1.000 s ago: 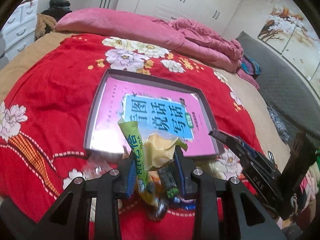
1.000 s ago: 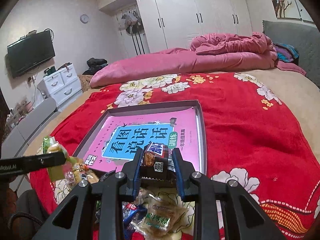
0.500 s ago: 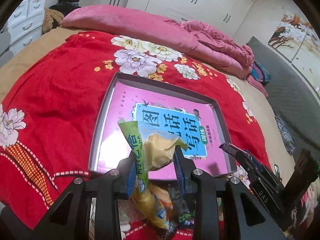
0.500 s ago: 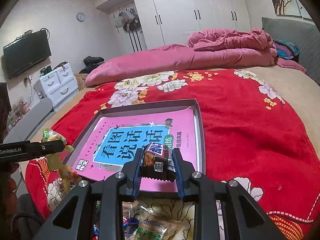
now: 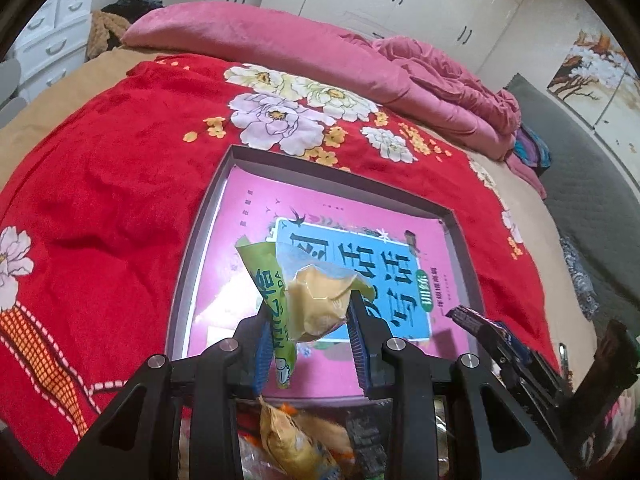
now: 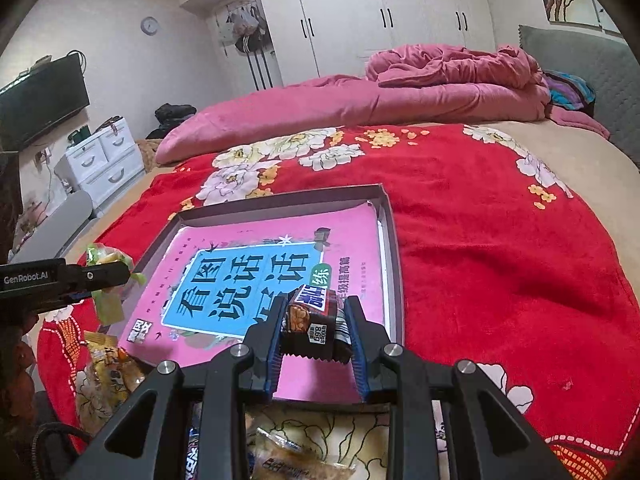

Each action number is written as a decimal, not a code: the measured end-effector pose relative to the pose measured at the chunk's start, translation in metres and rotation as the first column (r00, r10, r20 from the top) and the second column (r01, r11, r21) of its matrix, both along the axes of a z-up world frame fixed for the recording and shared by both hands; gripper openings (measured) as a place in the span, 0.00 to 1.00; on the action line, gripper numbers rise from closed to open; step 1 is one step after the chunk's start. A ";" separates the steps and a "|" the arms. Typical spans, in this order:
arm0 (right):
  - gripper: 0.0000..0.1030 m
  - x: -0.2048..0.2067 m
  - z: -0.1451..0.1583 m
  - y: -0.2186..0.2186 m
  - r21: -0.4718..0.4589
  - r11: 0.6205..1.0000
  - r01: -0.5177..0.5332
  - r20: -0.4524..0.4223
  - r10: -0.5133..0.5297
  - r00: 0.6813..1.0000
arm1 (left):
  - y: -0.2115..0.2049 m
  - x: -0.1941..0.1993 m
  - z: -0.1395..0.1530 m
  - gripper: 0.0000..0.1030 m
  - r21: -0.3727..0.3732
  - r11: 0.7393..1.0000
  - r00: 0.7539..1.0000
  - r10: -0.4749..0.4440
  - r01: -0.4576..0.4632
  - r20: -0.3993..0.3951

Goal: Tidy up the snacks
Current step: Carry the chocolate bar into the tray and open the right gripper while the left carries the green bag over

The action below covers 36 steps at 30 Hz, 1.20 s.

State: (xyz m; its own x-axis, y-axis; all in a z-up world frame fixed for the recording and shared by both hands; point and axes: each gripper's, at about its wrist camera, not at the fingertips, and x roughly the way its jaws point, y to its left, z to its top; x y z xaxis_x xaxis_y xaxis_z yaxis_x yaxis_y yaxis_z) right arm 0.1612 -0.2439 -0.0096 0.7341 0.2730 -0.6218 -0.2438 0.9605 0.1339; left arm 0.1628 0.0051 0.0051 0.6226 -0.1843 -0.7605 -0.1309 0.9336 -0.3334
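My left gripper (image 5: 310,316) is shut on a green and yellow snack packet (image 5: 308,296) and holds it above the near edge of a shallow grey tray (image 5: 204,216). A pink book with a blue panel (image 5: 344,264) lies in the tray. My right gripper (image 6: 314,320) is shut on a dark chocolate bar (image 6: 312,322) over the tray's near right part (image 6: 390,240). The left gripper also shows at the left in the right wrist view (image 6: 116,274). The right gripper shows at the right in the left wrist view (image 5: 480,324).
A pile of loose snack packets (image 5: 296,440) lies on the red flowered blanket (image 5: 100,200) just in front of the tray; it also shows in the right wrist view (image 6: 108,364). Pink bedding (image 6: 400,92) lies behind. White drawers (image 6: 104,160) stand to the left.
Both grippers have lifted and moved forward from the snack pile to over the tray, each keeping its snack.
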 end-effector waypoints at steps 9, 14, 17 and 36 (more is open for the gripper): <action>0.28 0.011 -0.009 0.000 -0.015 1.000 0.016 -0.014 -0.017 1.000 | -0.001 0.016 -0.025 0.33 0.027 1.000 0.998 0.003 -0.001 -0.064; 0.28 0.019 -0.013 0.005 -0.034 0.999 0.016 -0.010 -0.016 1.000 | -0.003 0.021 -0.034 0.33 0.057 0.998 0.996 0.002 0.003 -0.088; 0.28 0.021 -0.019 0.007 -0.054 0.999 0.004 -0.023 -0.005 1.000 | -0.003 0.023 -0.037 0.33 0.067 0.998 0.995 0.006 0.000 -0.097; 0.29 0.023 -0.036 0.011 -0.097 0.995 -0.014 -0.088 0.006 0.996 | -0.009 0.030 -0.046 0.33 0.081 0.997 0.992 -0.008 0.019 -0.129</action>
State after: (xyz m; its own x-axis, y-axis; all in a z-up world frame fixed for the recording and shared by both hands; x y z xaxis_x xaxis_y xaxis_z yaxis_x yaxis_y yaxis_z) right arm 0.1839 -0.2325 -0.0454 0.6731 0.2149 -0.7077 -0.2449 0.9676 0.0609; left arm 0.1928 -0.0039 -0.0413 0.5167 -0.1259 -0.8469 -0.1546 0.9592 -0.2369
